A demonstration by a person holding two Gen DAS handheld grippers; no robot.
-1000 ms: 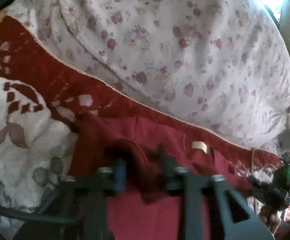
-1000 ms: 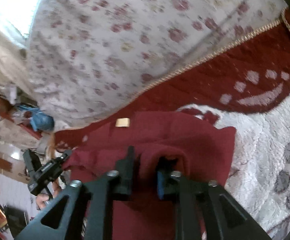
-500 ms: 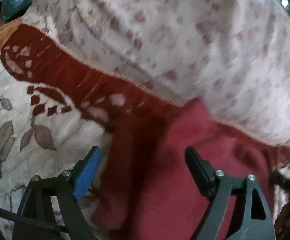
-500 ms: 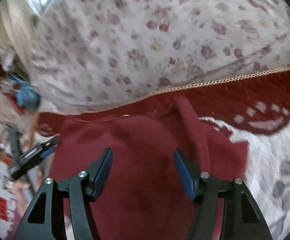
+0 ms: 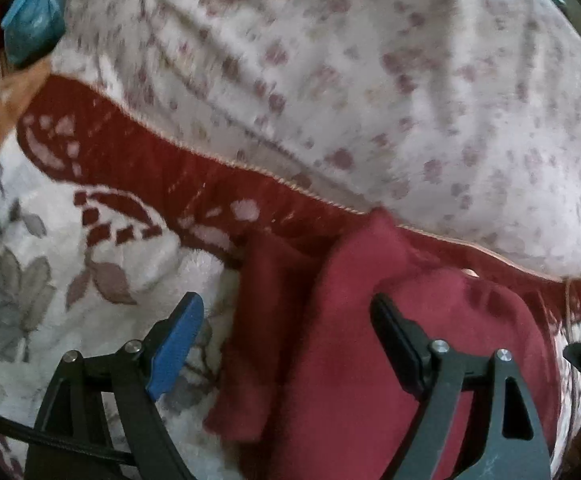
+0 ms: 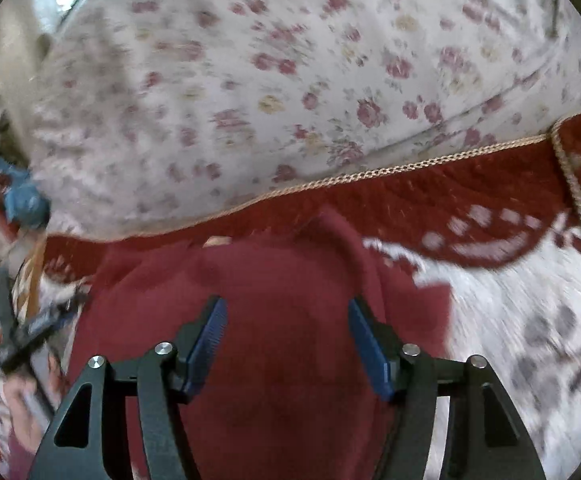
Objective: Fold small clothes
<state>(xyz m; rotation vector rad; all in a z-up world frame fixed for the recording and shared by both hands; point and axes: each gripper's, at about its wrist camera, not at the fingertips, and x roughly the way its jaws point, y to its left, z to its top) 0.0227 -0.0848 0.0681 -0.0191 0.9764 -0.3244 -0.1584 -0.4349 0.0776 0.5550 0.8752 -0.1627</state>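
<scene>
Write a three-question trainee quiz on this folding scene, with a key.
1. True or false: the left gripper grips the red garment.
2. The garment lies on: A) floral sheet B) red-and-white blanket C) bare floor.
3. What colour are the right gripper pads?

Key: 1 false, its jaws stand open above the cloth; 2 B; 3 blue.

no text, label, brand or number can be read in either view. a small pale tag lies at the upper edge of the red garment, near the frame's middle, but it is too blurred to read.
</scene>
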